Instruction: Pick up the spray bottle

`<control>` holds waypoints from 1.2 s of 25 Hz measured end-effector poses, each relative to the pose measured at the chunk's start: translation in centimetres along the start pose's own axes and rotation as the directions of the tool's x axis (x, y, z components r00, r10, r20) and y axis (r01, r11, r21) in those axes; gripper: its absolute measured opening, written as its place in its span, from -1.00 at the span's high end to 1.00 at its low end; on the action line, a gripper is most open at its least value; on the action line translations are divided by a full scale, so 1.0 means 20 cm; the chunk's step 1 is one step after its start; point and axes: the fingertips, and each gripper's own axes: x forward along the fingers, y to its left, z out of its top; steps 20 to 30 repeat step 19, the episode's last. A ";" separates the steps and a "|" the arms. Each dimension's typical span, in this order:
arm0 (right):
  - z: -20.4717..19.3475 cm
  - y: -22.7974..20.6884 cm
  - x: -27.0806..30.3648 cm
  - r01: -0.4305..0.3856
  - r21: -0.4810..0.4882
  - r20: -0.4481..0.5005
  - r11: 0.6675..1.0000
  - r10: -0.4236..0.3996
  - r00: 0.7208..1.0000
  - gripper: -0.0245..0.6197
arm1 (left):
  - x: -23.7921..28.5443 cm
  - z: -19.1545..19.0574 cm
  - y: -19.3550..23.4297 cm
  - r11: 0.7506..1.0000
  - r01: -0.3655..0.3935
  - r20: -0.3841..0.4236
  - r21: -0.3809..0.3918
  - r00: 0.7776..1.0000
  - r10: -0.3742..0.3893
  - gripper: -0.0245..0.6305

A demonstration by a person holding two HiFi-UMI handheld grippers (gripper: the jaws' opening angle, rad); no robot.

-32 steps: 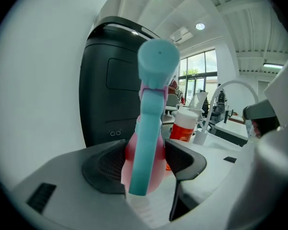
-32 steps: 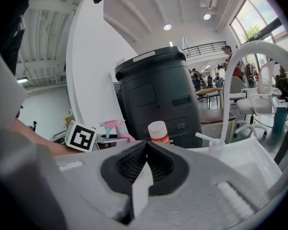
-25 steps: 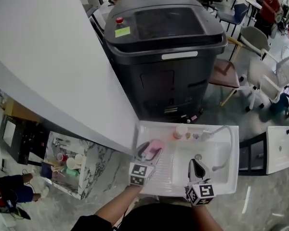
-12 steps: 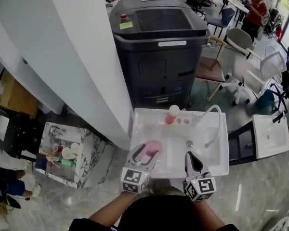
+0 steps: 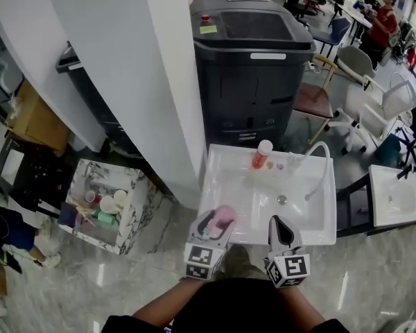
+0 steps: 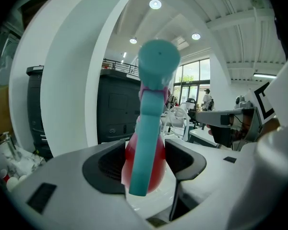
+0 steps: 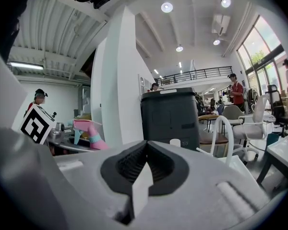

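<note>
The left gripper (image 5: 213, 222) grips the spray bottle (image 6: 145, 164) across its round pink belly, with the jaws spread wide on it. The bottle sits above the near left corner of the white sink (image 5: 301, 220). The right gripper (image 7: 146, 169) is empty, its jaws closed together.

Risk: the belly is smooth, glossy, curved plastic, so the ribbed dark pads (image 6: 108, 164) bear on a small area. The tall teal trigger head (image 6: 158, 63) likely makes the load top-heavy. A fast swing or tilt could pivot the bottle or let it slide out and drop into the sink.
</note>
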 end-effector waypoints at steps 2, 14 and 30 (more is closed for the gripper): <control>-0.02 0.04 -0.02 0.002 0.002 -0.007 1.000 -0.002 1.000 0.93 | -0.04 -0.03 0.00 1.000 0.001 -0.004 -0.003 1.000 -0.001 0.10; -0.06 0.10 -0.09 0.029 -0.022 -0.025 0.999 -0.030 0.999 0.93 | -0.11 -0.17 -0.01 0.999 0.019 -0.045 -0.034 0.999 -0.021 0.10; -0.05 0.09 -0.06 0.041 -0.020 -0.021 0.999 -0.041 0.999 0.93 | -0.05 -0.14 0.03 1.000 0.020 -0.034 -0.023 0.999 -0.020 0.10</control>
